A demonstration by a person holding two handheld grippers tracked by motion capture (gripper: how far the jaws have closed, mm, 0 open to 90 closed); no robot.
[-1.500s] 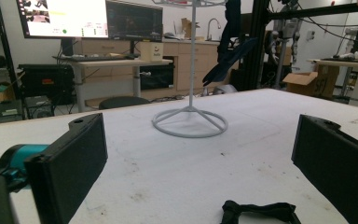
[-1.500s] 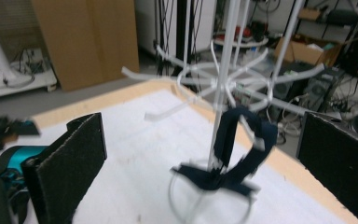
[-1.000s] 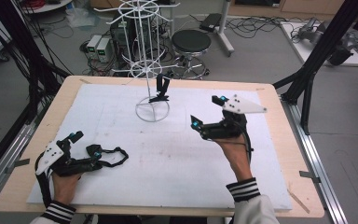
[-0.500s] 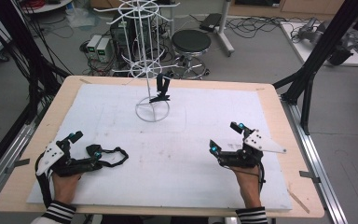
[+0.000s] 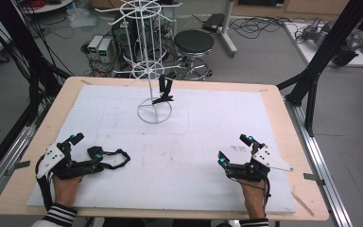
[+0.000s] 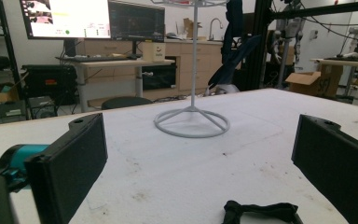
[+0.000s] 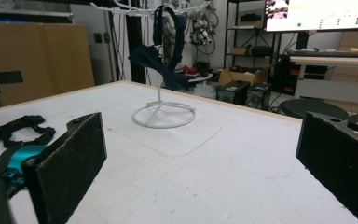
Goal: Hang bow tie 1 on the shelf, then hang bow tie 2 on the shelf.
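Both grippers' jaws wide apart, empty; black strap (image 5: pixel 116 158) by left gripper (image 5: pixel 86 145); right gripper (image 5: pixel 234 149).

**Table layout**

The wire rack (image 5: pixel 154 71) is set near the table's (image 5: pixel 283 118) far edge, a bow tie (image 5: pixel 163 92) hung on it. A strap (image 5: pixel 115 158) is laid near the left gripper (image 5: pixel 78 153), by the near-left corner; the right gripper (image 5: pixel 238 153) is rested near the near-right corner

both tools, left tool (image 5: pixel 82 145) and right tool (image 5: pixel 235 150), rest low, jaws wide apart.

Right gripper (image 5: pixel 234 150) has drawn back toward the person.
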